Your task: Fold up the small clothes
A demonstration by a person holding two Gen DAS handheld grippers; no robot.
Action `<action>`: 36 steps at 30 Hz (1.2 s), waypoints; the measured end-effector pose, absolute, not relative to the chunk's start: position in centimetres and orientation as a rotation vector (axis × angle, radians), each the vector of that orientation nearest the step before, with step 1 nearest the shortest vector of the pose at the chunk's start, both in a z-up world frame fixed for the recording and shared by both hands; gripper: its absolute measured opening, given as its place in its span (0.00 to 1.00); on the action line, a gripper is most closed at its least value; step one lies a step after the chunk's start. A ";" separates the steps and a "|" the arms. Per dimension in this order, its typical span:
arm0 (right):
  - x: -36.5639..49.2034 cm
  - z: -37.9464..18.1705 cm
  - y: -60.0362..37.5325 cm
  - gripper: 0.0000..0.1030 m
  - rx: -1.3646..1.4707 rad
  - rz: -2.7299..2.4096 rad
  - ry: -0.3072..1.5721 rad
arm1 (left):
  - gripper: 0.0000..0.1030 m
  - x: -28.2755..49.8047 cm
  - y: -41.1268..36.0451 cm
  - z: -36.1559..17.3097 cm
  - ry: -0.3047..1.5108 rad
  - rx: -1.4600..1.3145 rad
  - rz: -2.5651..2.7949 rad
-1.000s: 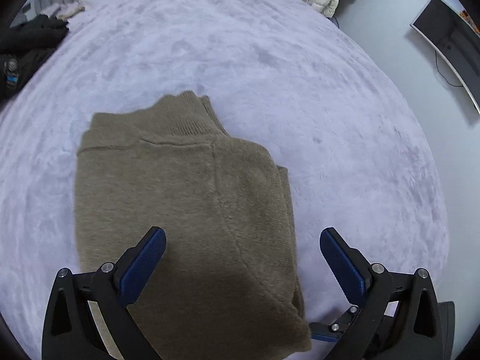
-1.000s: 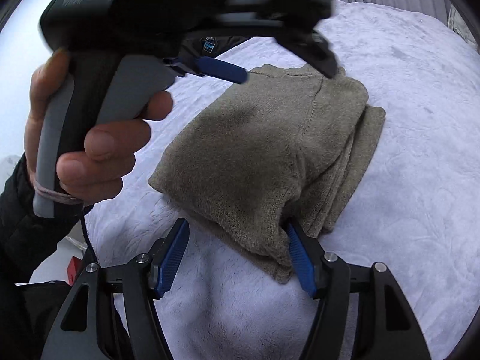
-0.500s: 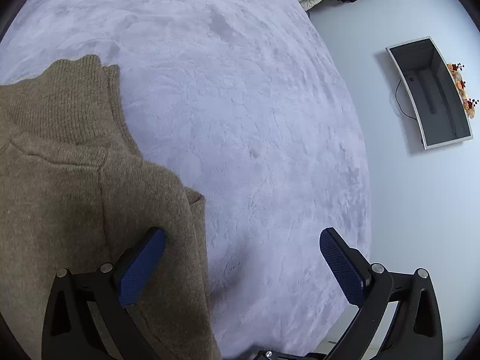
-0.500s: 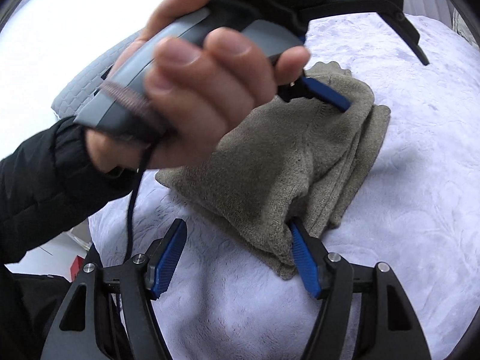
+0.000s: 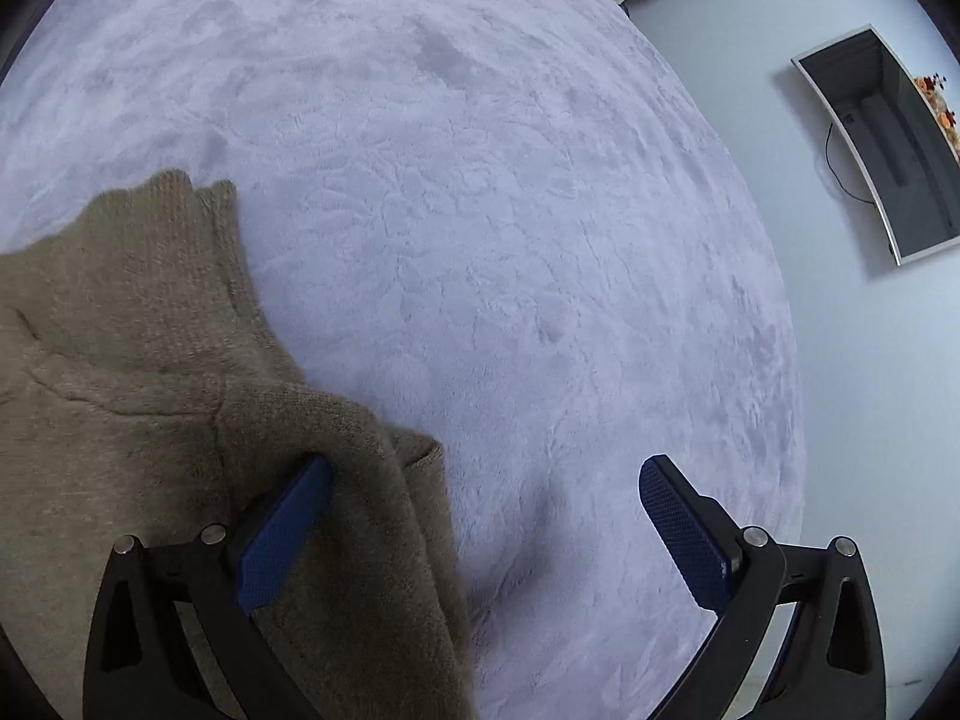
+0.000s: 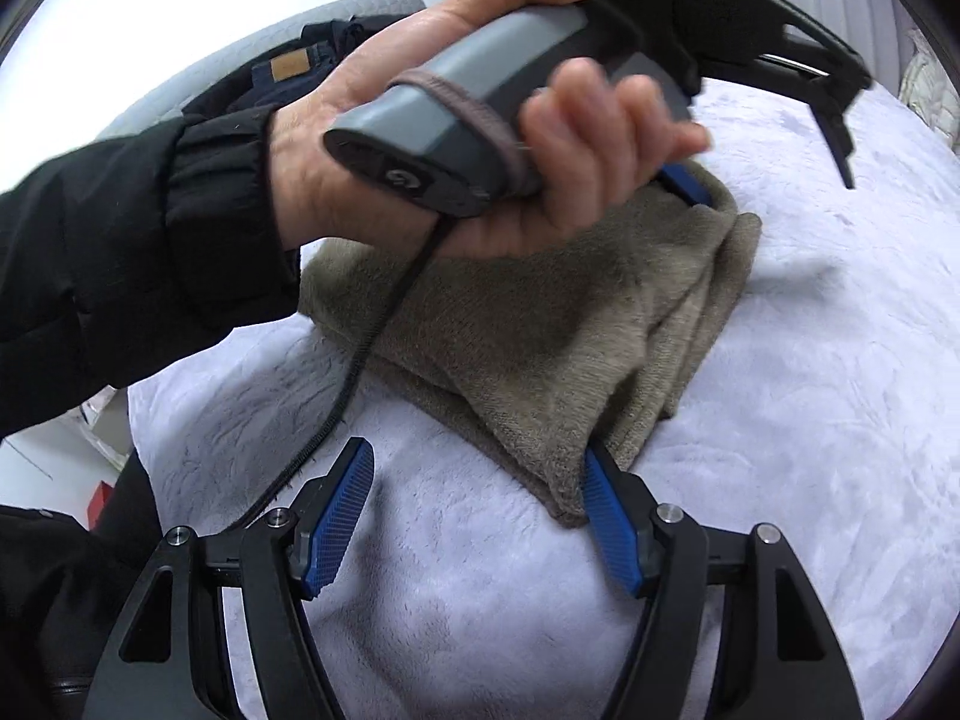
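A pale plush blanket (image 5: 492, 252) covers the bed, with a white wall and a dark wall screen (image 5: 882, 138) off to one side. On it lies the brown sweater (image 6: 540, 330), already folded into a narrow stack whose long axis runs away from your right gripper (image 6: 474, 510) toward the collar end.

Your right gripper is spread wide and grasping nothing — its right finger sits against the near corner of the sweater, the other over bare blanket, so the stack lies ahead and to the right of it.

Your left gripper (image 5: 486, 516) is likewise released: its left finger (image 5: 282, 534) rests on top of the sweater (image 5: 150, 420) by the shoulder edge, its right finger over blanket. The sweater lies to its left.

I'd judge the right gripper better placed for the near hem, the left for the collar end — a lengthwise fold looks like the next step.
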State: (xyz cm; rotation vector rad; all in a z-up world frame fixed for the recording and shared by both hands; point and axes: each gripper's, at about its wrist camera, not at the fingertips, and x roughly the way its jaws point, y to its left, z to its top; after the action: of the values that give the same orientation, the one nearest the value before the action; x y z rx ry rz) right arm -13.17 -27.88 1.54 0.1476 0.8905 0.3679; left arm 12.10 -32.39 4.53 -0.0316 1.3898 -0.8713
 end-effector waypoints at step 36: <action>-5.2 4.2 -38.7 0.87 0.665 0.030 0.982 | 1.00 10.6 -10.3 2.4 1.281 0.020 -0.669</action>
State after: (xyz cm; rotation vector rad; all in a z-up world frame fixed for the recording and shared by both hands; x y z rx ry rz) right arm -5.17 -38.68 4.17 0.6651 0.9822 0.0304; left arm 10.56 -10.27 2.44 0.0198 1.2812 -0.6687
